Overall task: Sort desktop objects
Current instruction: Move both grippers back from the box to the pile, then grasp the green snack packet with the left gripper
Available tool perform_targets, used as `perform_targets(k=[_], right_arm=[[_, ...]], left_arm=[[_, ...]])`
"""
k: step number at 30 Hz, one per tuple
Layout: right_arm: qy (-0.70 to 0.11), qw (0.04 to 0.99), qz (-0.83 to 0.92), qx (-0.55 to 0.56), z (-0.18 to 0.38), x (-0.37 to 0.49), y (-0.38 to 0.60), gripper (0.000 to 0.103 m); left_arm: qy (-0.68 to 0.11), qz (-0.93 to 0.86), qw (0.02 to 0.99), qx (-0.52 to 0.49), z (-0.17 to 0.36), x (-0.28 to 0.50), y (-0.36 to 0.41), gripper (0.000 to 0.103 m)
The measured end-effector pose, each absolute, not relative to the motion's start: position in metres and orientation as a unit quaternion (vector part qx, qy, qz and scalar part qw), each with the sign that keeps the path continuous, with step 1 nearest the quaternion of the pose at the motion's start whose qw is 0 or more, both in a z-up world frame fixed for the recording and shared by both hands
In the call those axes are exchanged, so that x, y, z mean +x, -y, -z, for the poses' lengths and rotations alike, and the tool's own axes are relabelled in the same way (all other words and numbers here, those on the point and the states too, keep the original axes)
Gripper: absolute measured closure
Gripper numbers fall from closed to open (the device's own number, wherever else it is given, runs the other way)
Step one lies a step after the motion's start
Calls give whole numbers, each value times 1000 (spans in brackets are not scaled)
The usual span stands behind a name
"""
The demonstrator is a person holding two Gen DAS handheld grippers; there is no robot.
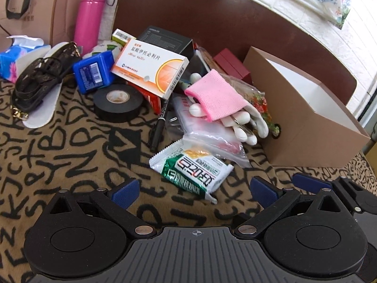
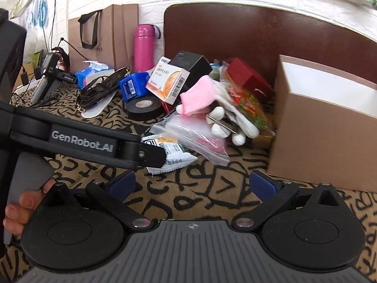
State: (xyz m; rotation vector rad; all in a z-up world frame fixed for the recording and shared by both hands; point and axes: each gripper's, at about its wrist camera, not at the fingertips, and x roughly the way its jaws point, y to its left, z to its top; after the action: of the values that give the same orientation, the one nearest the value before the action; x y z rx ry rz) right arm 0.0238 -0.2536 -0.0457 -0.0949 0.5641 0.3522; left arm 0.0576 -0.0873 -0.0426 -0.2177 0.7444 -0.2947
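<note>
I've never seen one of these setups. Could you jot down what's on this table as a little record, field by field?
surface: cloth printed with black letters
pile: orange-and-white medicine box, black tape roll, blue case, pink-cuffed white gloves, black marker
nearest item: green-and-white sachet
container: open brown box, at the right
background: pink bottle
left gripper: open, holding nothing, near the sachet
right gripper: open, holding nothing

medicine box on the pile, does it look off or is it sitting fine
It looks askew. The white and orange medicine box lies tilted across other items, one corner jutting out above the black tape roll. Nothing looks spilled or damaged.
</note>
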Motion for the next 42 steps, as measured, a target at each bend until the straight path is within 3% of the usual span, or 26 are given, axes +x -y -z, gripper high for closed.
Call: perform_targets(k=[6, 11, 19, 24, 31, 33, 34, 37, 39, 42], right_arm=[[-286, 938, -190, -38, 52, 45, 245, 15], [-293, 931, -213, -40, 56, 58, 239, 26], [-300, 925, -231, -33, 64, 77, 228, 32], [-301, 925, -226, -45, 64, 75, 224, 35], [-312, 925, -213, -48, 61, 61, 227, 38], [-314, 924, -214, -49, 59, 53, 229, 41], [-315, 923, -217, -50, 57, 49, 230, 47], [-321, 921, -210, -67, 54, 32, 232, 48], [-321, 920, -212, -69, 54, 22, 236, 48], [-323, 921, -212, -53, 56, 18, 241, 47]], left_arm=[[-371, 154, 910, -102, 48, 77, 89, 12], [-387, 159, 901, -114, 55, 86, 86, 15], [-389, 164, 901, -102, 58, 96, 88, 17], [-392, 173, 899, -94, 58, 96, 87, 32], [-397, 200, 892, -79, 57, 86, 93, 37], [-403, 224, 884, -77, 56, 81, 95, 46], [-406, 234, 880, -76, 55, 77, 96, 47], [-410, 255, 873, -64, 53, 64, 102, 46], [-411, 267, 869, -68, 54, 57, 104, 33], [-409, 265, 871, -64, 54, 54, 109, 30]])
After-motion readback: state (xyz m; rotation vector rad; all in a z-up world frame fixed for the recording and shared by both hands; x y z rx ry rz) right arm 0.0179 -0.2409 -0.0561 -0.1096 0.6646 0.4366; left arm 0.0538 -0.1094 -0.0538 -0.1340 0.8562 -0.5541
